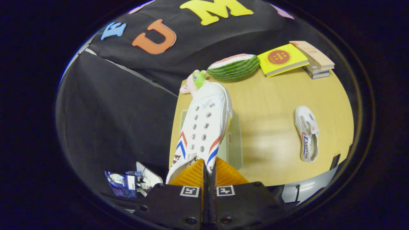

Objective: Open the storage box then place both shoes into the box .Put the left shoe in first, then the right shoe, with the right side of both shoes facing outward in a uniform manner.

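Currently the hand-held gripper (208, 166) has its fingers closed to a narrow gap on the rear edge of a white shoe (204, 124), which hangs toe-forward ahead of the fingers, above the worktop (271, 143). The eyelets and striped sides face the camera. Directly beneath the held shoe lies a clear storage box (235, 140); its pale outline shows on both sides of the shoe. Whether the box stands fully open cannot be told, since the shoe covers most of it.

The second shoe (307, 134) lies on the worktop well to the right of the box, untouched. Beyond the box, at the far edge of the worktop, sit a small soft toy (193, 83), a watermelon slice (235, 67), and books (297, 59) further right.

Risks, as judged:
- The grip is on a thin strip of the shoe only. The long body ahead of the fingers could swing or slip out during lowering.
- A swinging toe could catch the box rim and shove the light box along the worktop.
- Orientation is the main concern. If the shoe goes in turned the wrong way, the right side will not face outward and the pair will not match.
- Which foot this shoe belongs to cannot be confirmed; a wrong choice breaks the required order.
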Available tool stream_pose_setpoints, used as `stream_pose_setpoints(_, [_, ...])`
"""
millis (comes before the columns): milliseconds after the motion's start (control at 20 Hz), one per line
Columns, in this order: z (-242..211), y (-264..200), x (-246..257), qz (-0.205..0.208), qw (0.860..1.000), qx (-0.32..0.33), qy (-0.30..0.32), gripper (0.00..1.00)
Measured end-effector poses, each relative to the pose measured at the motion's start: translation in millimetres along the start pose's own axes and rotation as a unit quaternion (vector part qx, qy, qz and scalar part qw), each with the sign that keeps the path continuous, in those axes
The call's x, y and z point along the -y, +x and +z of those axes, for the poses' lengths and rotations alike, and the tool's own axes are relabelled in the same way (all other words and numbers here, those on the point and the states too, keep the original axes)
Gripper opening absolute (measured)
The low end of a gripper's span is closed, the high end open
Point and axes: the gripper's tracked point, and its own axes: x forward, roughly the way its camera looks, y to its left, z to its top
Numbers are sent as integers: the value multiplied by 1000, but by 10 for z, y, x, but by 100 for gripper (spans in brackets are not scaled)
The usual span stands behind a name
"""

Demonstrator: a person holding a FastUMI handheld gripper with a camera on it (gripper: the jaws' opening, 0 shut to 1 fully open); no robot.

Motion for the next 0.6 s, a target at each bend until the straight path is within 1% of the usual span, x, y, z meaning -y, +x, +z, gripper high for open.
stream_pose_setpoints(100, [44,330,-221,0,1000,-7,-15,6])
stream_pose_setpoints(200, [49,666,-322,-7,999,-10,-31,6])
stream_pose_setpoints(300, [-17,918,-324,-22,999,-20,-37,6])
stream_pose_setpoints(400, [-129,1138,-322,-27,999,-36,-30,6])
stream_pose_setpoints(600, [-303,1408,-230,-38,998,-45,-26,6])
